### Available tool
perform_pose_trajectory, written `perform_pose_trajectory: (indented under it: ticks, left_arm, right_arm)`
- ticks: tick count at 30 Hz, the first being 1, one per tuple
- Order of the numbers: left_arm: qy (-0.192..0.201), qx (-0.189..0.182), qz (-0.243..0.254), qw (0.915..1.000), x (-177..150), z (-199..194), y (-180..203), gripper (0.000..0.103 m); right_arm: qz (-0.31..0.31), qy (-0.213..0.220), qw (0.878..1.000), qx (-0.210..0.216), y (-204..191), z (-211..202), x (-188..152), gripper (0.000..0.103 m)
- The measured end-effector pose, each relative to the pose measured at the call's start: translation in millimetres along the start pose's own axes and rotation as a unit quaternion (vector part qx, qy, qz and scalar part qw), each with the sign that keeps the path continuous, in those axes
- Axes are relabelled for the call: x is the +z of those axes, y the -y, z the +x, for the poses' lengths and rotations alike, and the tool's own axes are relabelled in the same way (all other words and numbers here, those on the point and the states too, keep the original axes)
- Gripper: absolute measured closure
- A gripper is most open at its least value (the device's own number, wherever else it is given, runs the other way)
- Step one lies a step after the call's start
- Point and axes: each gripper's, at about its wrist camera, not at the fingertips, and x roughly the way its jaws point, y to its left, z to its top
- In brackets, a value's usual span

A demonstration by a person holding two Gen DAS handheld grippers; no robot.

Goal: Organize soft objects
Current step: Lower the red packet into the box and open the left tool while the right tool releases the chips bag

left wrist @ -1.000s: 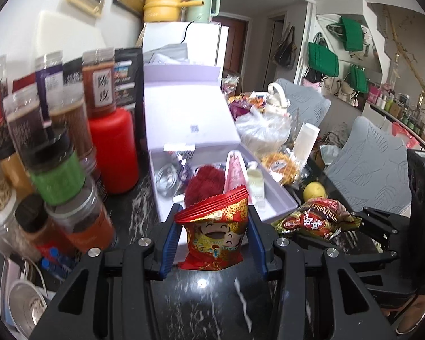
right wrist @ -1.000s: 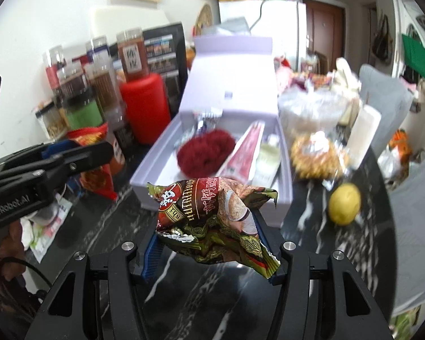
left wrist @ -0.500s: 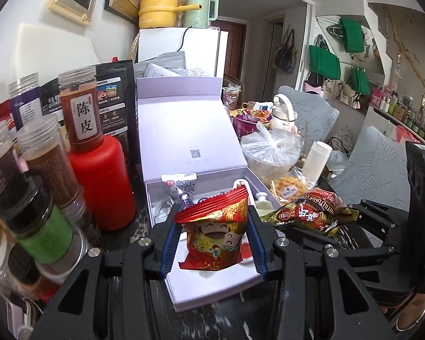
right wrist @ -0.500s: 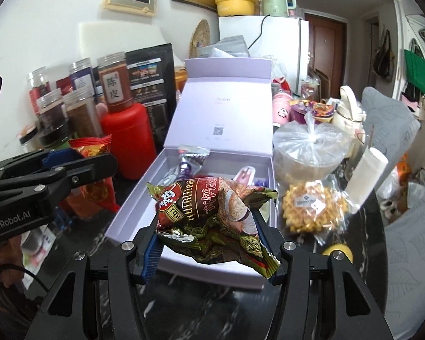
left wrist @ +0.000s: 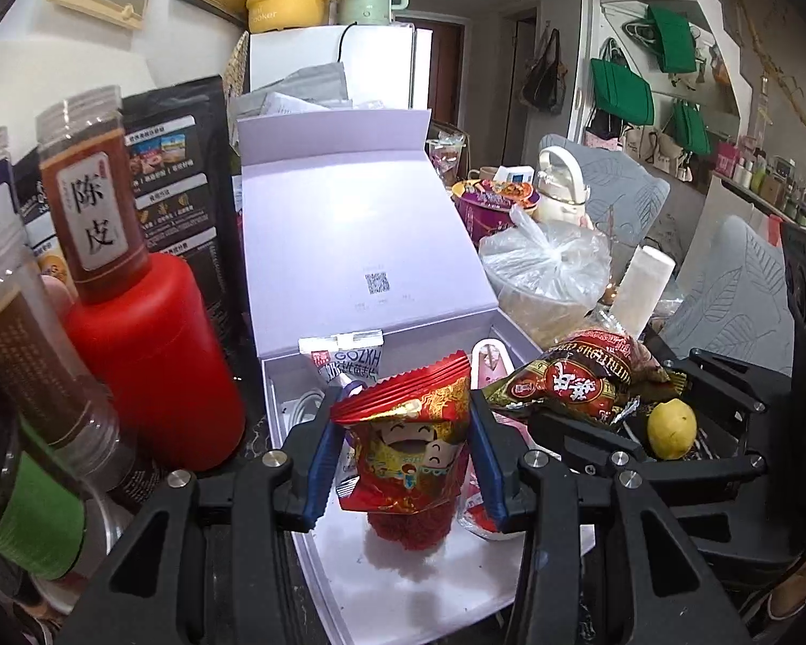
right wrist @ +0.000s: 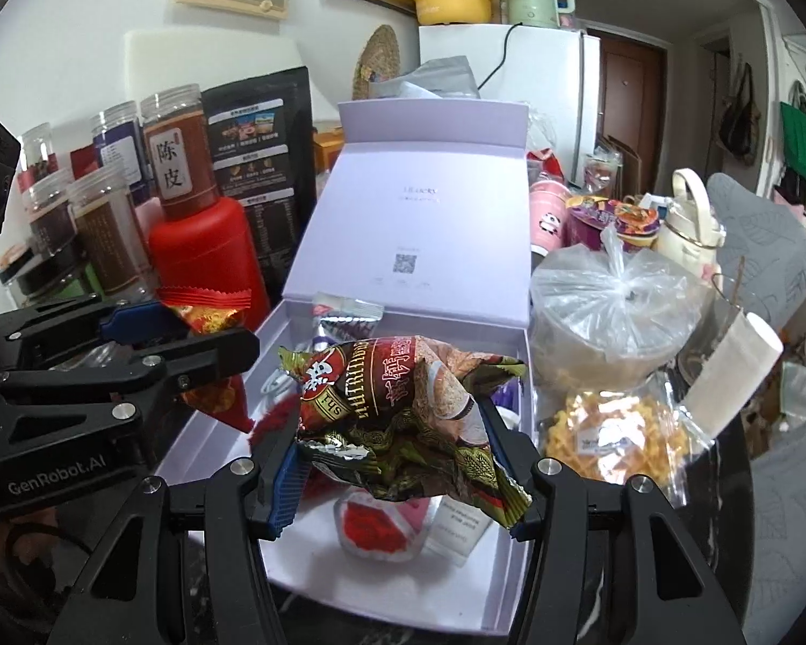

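The red foil snack packet with a cartoon face (left wrist: 407,446) stands upright, its long axis vertical, clamped between the blue pads of the left hand-held gripper (left wrist: 405,454), directly above the near end of the open pale-lilac cardboard box (left wrist: 371,247). The crumpled brown-and-gold snack bag (right wrist: 403,419) lies crosswise, clamped in the right hand-held gripper (right wrist: 400,462), above the box's right half. Both hang over the box floor, so the release looks to be straight down; the left packet is over barer floor.
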Motion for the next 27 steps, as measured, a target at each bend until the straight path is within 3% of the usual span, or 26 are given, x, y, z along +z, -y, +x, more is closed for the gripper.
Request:
perform_pose_trajectory:
  ticks: [20, 27]
  left_arm:
    - [-0.08, 0.001, -0.02, 0.9966, -35.2, 64.5, -20.8, 0.059]
    - [-0.109, 0.023, -0.016, 0.9937, -40.1, 73.7, -22.1, 0.057]
  right_arm:
    - [-0.019, -0.094, 0.995, -0.015, 5.6, 63.5, -33.9, 0.045]
    - [-0.008, -0.108, 0.994, -0.019, 8.8, 66.3, -32.6, 0.034]
